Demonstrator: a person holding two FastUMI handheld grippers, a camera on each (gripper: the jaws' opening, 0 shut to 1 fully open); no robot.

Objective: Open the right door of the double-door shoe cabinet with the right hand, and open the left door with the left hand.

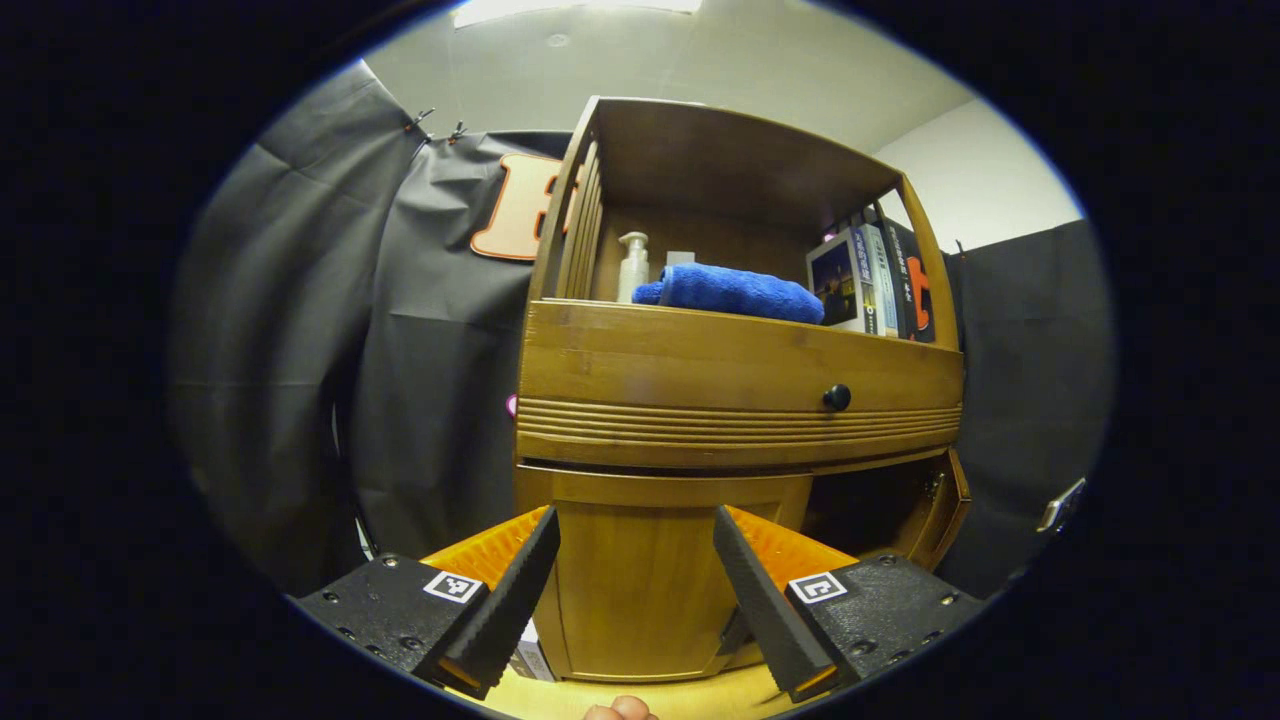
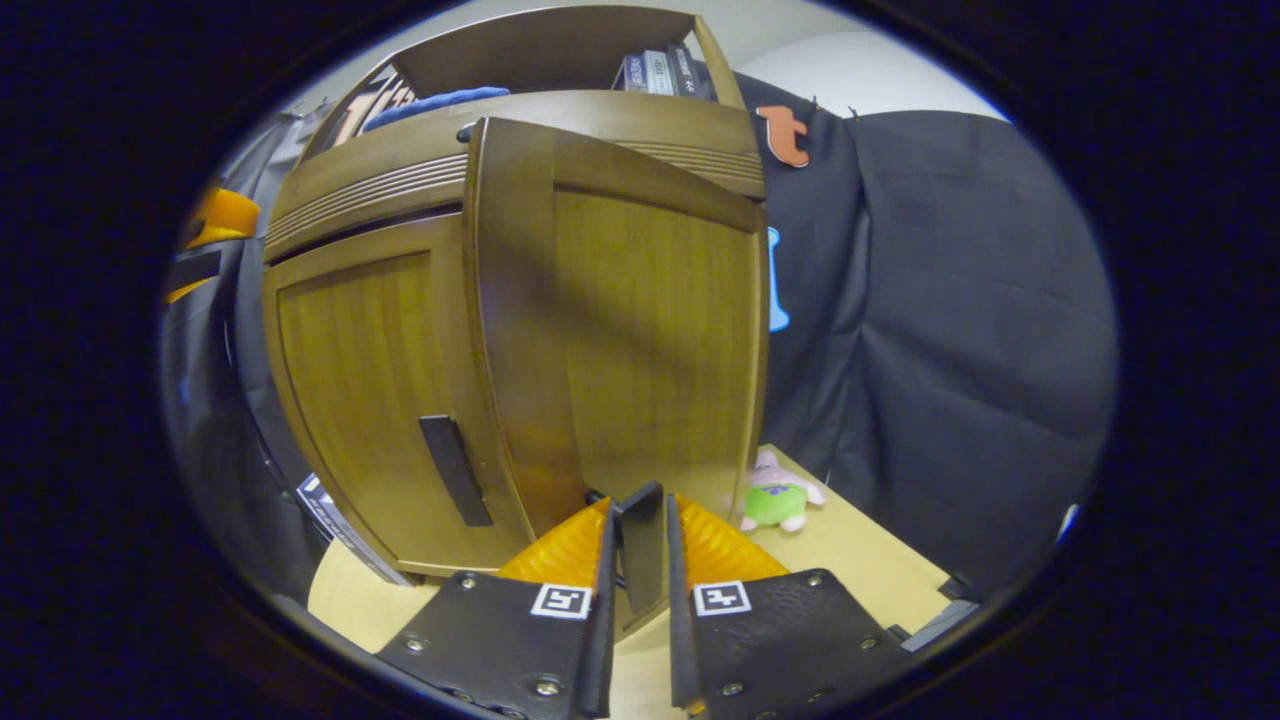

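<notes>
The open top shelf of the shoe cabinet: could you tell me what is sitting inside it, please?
A white pump bottle, a rolled blue towel and upright books at its right end. The shelf's front board hides their bases.

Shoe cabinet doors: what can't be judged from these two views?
- Cabinet interior: left gripper view, dark behind the open right door.
- Left door handle: left gripper view, not visible between the left gripper fingers.
- Right door handle: right gripper view, right gripper clamps it; lower end hidden.
- Book titles: too small.
</notes>
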